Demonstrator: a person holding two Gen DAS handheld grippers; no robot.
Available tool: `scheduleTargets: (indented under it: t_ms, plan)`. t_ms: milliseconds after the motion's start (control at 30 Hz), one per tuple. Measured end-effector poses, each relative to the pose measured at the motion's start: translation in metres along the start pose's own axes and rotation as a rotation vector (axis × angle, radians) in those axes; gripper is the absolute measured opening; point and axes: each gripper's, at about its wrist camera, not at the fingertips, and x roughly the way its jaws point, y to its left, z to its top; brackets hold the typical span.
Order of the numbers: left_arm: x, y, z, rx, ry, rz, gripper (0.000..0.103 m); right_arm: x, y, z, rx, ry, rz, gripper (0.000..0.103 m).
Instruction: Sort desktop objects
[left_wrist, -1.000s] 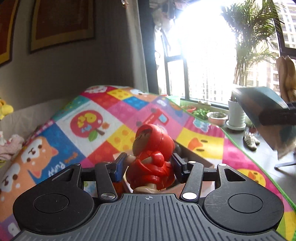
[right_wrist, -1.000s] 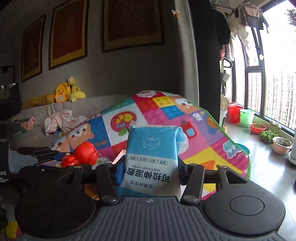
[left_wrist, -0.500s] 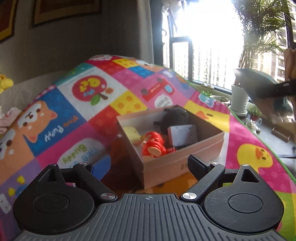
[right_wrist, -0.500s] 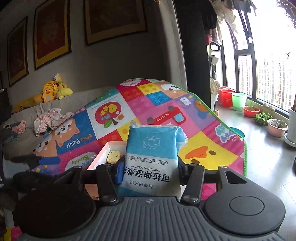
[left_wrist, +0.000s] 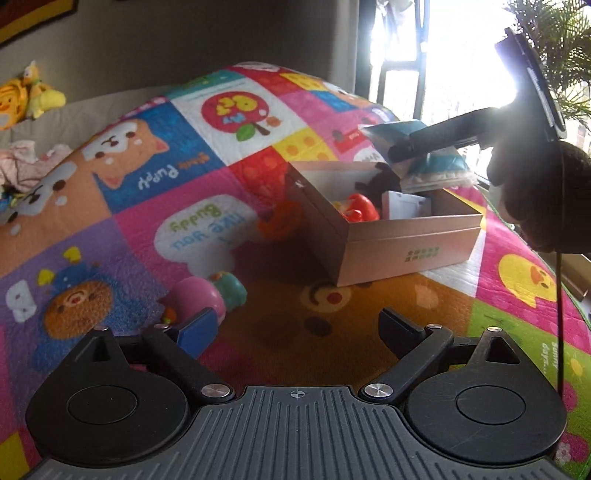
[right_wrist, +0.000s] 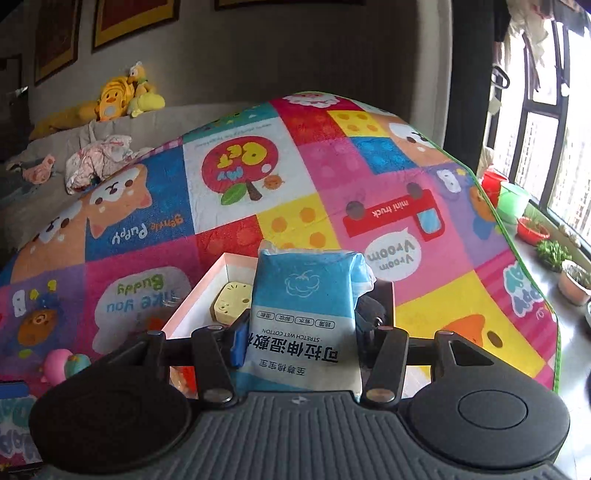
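Note:
An open cardboard box sits on the colourful play mat. Inside it lie a red toy figure, a white card and a dark toy. My left gripper is open and empty, low over the mat in front of the box. A pink and teal toy lies just beside its left finger. My right gripper is shut on a blue wet-wipes pack and holds it over the box, where a yellow toy shows. The pack also shows in the left wrist view.
The play mat covers the whole surface and drops off at its green right edge. A sofa with plush toys and clothes stands behind. Plant pots and buckets stand on the floor by the window.
My left gripper let go of the red toy figure into the box, opened and drew back toward the pink toy. My right gripper carried the wipes pack down over the box.

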Motion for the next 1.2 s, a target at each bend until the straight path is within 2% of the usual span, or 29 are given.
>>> scheduleTargets:
  t_ms: [67, 200, 367, 533, 567, 667, 733, 800, 867, 933, 967, 1000, 1133, 1200]
  plan:
    - [0.000, 0.005, -0.002, -0.012, 0.001, 0.011, 0.097, 0.015, 0.011, -0.002, -0.063, -0.002, -0.002, 0.052]
    - [-0.002, 0.015, -0.005, -0.040, 0.000, 0.029, 0.097, 0.034, 0.018, -0.015, -0.084, 0.059, 0.028, 0.051]
    - [0.000, 0.023, -0.007, -0.057, 0.005, 0.043, 0.097, 0.026, 0.017, -0.041, -0.132, 0.099, 0.050, 0.051]
    - [0.003, 0.021, -0.009, -0.059, 0.008, 0.026, 0.097, 0.023, -0.012, -0.038, 0.007, 0.174, 0.087, 0.052]
    - [0.002, 0.020, -0.009, -0.057, 0.005, 0.024, 0.098, 0.021, -0.017, -0.035, 0.041, 0.183, 0.095, 0.057]
    - [-0.001, 0.022, -0.008, -0.062, -0.009, 0.030, 0.100, 0.005, -0.029, -0.017, 0.144, 0.135, 0.128, 0.072]
    - [-0.002, 0.026, -0.007, -0.071, -0.016, 0.047, 0.100, -0.006, -0.023, 0.001, 0.149, 0.086, 0.128, 0.074]
    - [-0.001, 0.031, -0.007, -0.088, -0.020, 0.068, 0.100, -0.011, -0.006, 0.017, 0.113, 0.060, 0.148, 0.075]
    - [-0.001, 0.036, -0.008, -0.104, -0.022, 0.086, 0.100, -0.007, 0.028, 0.035, 0.026, 0.069, 0.158, 0.074]
    - [-0.003, 0.042, -0.010, -0.121, -0.024, 0.095, 0.100, 0.007, 0.063, 0.046, -0.062, 0.119, 0.183, 0.062]
    - [-0.004, 0.044, -0.011, -0.129, -0.025, 0.095, 0.100, 0.015, 0.080, 0.048, -0.099, 0.151, 0.208, 0.051]
    - [-0.006, 0.046, -0.013, -0.136, -0.028, 0.093, 0.100, 0.023, 0.095, 0.049, -0.132, 0.171, 0.219, 0.044]
    - [-0.013, 0.053, -0.019, -0.153, -0.043, 0.077, 0.100, 0.048, 0.167, 0.025, -0.438, 0.216, 0.162, 0.036]
    - [-0.016, 0.056, -0.021, -0.158, -0.054, 0.071, 0.101, 0.058, 0.190, 0.009, -0.554, 0.250, 0.125, 0.033]
